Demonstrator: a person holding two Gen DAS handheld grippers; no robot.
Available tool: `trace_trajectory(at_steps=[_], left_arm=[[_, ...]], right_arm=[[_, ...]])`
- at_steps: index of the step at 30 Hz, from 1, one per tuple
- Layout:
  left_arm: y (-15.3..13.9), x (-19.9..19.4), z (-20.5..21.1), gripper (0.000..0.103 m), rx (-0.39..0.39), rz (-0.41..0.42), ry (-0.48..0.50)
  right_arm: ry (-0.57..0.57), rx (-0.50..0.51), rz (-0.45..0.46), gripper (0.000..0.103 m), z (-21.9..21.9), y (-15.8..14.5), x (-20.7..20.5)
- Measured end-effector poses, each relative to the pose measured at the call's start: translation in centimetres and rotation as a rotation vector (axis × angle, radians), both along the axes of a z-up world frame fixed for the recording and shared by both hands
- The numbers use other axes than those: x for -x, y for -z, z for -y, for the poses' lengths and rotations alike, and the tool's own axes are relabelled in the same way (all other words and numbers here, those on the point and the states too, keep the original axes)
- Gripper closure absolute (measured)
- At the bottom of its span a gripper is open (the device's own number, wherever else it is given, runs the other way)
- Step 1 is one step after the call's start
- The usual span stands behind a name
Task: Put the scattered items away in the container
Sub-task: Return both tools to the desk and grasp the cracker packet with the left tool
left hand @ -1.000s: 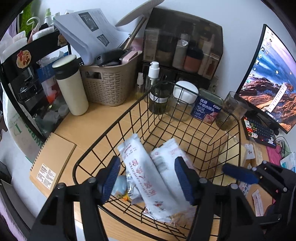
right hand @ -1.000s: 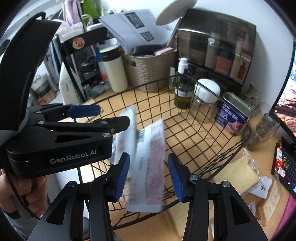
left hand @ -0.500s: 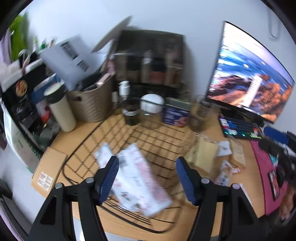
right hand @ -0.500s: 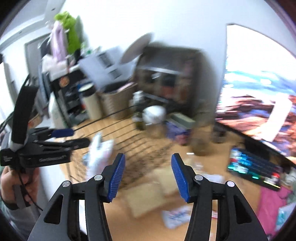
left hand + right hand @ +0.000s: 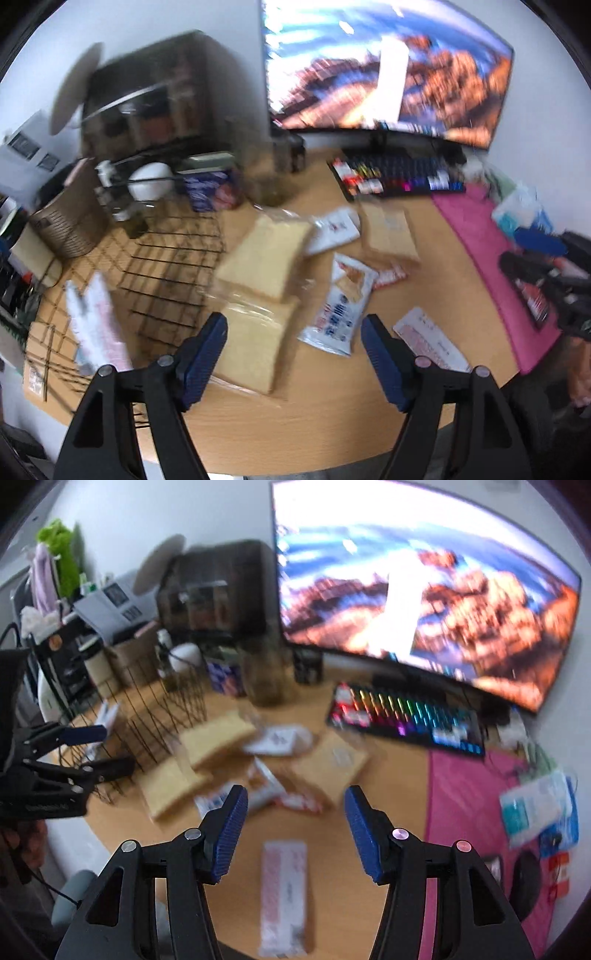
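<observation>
1. Grippers over a cluttered wooden desk [image 5: 332, 417]: left gripper [image 5: 295, 354] w/ jaws spread wide, nothing between the blue pads; they have just been opening further. It hangs above two bagged bread slices and a blue-and-white snack packet [image 5: 338, 310].
2. Right gripper [image 5: 295, 830] also released, jaws apart and just been opening, empty. Below it on the desk lies a pink-and-white sachet [image 5: 284, 893], flat, not touched by either pad.
3. Wire basket [image 5: 173, 266], black, sits at left of the desk. Inside it, in the left wrist view, a white-and-pink packet [image 5: 98, 328] leans near the front wall.
4. Bread slice in clear bag [image 5: 266, 262] lies just beside the basket's right edge; a second slice [image 5: 255, 347] overlaps it nearer the camera. A third bagged slice [image 5: 388, 236] is farther right, close to the keyboard [image 5: 399, 177].
5. Small white packet [image 5: 334, 229] rests between the first and third slices; a red-trimmed wrapper [image 5: 388, 275] is partly tucked beside the snack packet.
6. Behind: curved monitor [image 5: 388, 66] lit, pink mat [image 5: 491, 258] at right, woven bin [image 5: 70, 225] and blue tin [image 5: 212, 188] beyond the basket.
7. Both views motion-blurred; print on packets unreadable.
</observation>
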State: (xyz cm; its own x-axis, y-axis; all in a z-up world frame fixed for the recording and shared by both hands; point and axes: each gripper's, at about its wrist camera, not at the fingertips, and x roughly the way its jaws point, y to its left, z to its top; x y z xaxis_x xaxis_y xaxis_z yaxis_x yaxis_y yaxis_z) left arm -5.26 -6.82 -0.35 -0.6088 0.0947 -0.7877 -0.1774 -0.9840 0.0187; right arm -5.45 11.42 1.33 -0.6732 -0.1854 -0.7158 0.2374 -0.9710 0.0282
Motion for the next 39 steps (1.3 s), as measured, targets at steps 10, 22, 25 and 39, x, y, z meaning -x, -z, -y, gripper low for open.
trace_trajectory(at_steps=[10, 22, 25, 39], left_arm=[[5.0, 2.7, -6.3, 0.024, 0.103, 0.110, 0.139], [8.5, 6.1, -7.4, 0.024, 0.100, 0.187, 0.149], [9.4, 6.5, -7.4, 0.024, 0.117, 0.204, 0.144], [10.4, 7.5, -6.3, 0.037, 0.033, 0.243, 0.121]], right_arm=[[-0.004, -0.053, 0.095, 0.048, -2.1, 4.3, -1.3], [-0.059, -0.033, 0.271, 0.048, -1.1, 11.1, -2.3], [-0.057, -0.022, 0.277, 0.048, -1.3, 11.4, -2.2], [-0.072, -0.032, 0.313, 0.048, -0.7, 12.5, -1.6]])
